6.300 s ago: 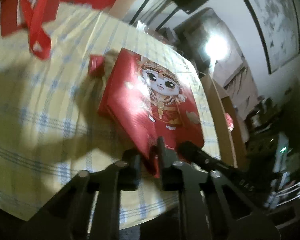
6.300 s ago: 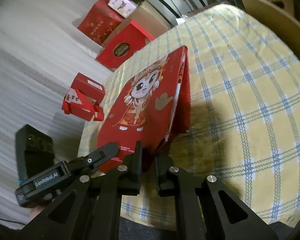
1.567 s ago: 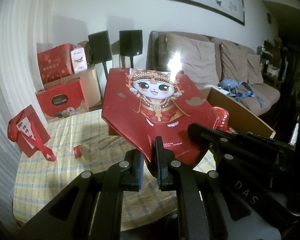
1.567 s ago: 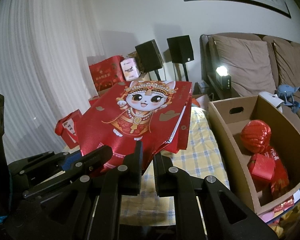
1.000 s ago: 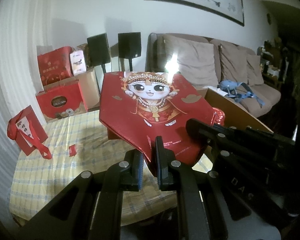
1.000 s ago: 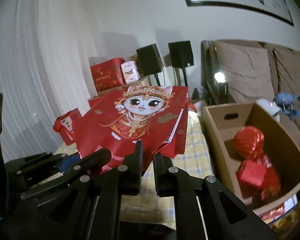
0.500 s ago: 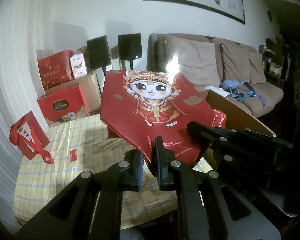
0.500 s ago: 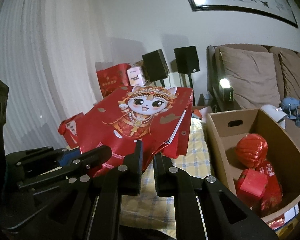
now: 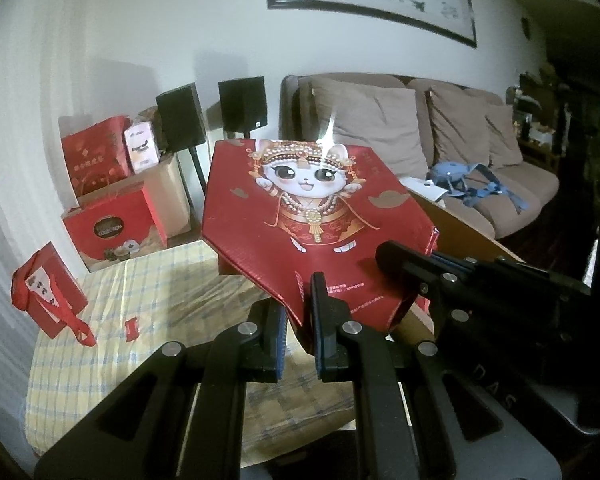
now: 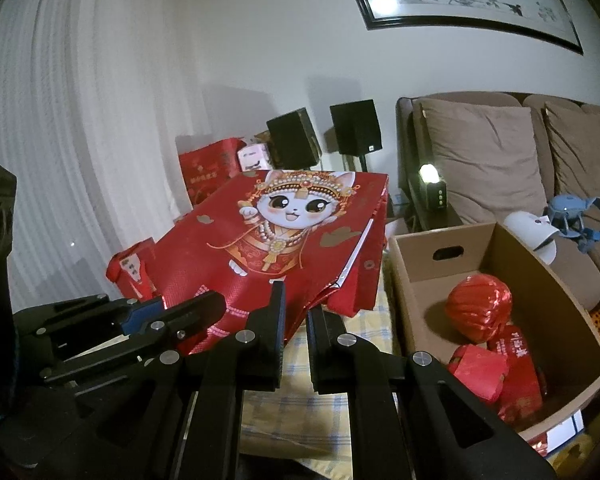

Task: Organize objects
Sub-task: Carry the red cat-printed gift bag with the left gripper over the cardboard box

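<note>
Both grippers clamp a red gift bag [image 10: 268, 240] in mid-air beside a cardboard box [image 10: 556, 280]
The left gripper [image 9: 298, 312] and right gripper [image 10: 296, 312] pinch its edge; a red ball [image 10: 478, 306] and red packets [image 10: 500, 372] fill the box

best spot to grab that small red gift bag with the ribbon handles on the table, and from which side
Take the small red gift bag by its ribbon handles, coming from above and the front. The bag stands upright near the edge of the checked tablecloth, and the loops drape down its front face, free of anything else. Its flat sides look too wide and soft for a pinch. Both the left gripper and right gripper are busy holding the cat bag.
</note>
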A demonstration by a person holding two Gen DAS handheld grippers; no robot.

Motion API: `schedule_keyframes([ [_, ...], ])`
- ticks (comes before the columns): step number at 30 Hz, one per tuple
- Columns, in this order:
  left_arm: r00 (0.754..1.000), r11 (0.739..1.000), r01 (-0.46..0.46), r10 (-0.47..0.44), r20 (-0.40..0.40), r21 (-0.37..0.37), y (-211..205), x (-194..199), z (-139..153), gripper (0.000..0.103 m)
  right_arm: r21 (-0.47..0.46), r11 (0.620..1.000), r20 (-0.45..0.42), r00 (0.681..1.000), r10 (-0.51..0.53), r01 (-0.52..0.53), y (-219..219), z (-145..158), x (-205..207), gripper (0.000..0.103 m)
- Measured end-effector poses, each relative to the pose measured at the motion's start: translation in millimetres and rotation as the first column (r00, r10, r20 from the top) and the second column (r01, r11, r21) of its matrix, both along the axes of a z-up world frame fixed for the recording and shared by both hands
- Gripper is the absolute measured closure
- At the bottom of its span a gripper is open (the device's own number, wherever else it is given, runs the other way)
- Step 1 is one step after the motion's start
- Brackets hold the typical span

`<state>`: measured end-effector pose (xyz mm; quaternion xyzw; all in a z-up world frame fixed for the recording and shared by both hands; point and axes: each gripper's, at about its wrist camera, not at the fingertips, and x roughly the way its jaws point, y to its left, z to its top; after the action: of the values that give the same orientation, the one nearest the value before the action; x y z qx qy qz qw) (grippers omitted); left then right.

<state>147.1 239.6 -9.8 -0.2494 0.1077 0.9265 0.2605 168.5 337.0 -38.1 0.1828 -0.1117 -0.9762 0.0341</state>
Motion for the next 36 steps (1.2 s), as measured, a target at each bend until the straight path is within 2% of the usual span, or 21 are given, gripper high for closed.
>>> schedule_keyframes([
  [20, 0.999, 0.999, 0.04, -0.04, -0.004, 0.002, 37, 1, 11, 0.093, 0.044, 0.997, 0.006, 0.998, -0.066, 0.065, 29, 12, 9, 0.094],
  [36, 0.997, 0.998, 0.06, -0.059, 0.056, -0.019, 59, -9, 9, 0.093, 0.04, 0.995, 0.068, 0.994, -0.09, 0.087, 48, 10, 4, 0.094],
])
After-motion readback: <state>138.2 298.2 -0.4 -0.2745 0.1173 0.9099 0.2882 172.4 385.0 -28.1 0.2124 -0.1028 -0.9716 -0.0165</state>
